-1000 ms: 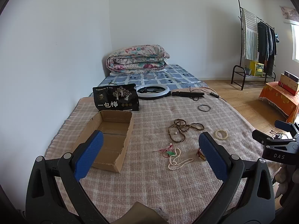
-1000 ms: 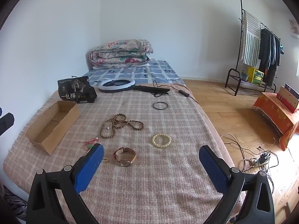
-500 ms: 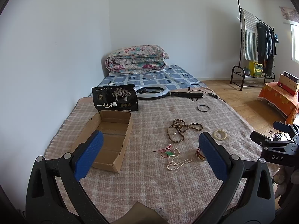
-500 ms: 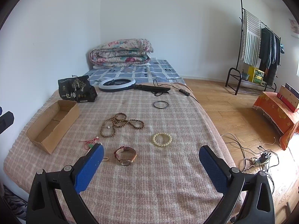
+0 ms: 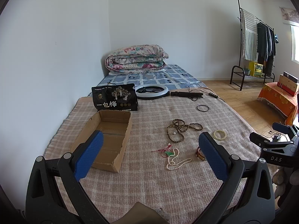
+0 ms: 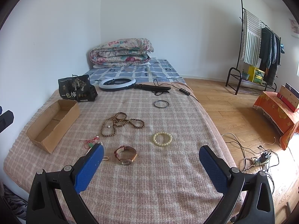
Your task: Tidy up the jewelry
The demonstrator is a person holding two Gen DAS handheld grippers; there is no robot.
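Observation:
Jewelry lies spread on a checked blanket [image 6: 168, 186]: a brown bead necklace [image 6: 119, 123] [image 5: 179, 129], a cream bead bracelet [image 6: 162, 138] [image 5: 220, 134], a leather-strap watch [image 6: 125, 155], a black bangle [image 6: 161, 104] [image 5: 203, 108], a pearl necklace [image 5: 175, 162] and a red-cord green pendant [image 5: 166, 152]. An open empty cardboard box [image 5: 108, 136] [image 6: 53, 125] sits at the left. My left gripper [image 5: 149, 156] is open, held above the blanket near the pearls. My right gripper [image 6: 150, 168] is open, just short of the watch.
A black snack bag [image 5: 115, 99] stands behind the box. A ring light [image 6: 117, 83] with its black stand and cable lies at the blanket's far edge. A folded quilt [image 6: 121, 53] lies on the mattress. A clothes rack [image 6: 261, 56], floor cables [image 6: 261, 158] and an orange-covered stand [image 6: 278, 112] are on the right.
Both grippers have drifted slightly forward over the blanket; the jewelry sits a little nearer in both views. Both stay open. Nothing was picked up.

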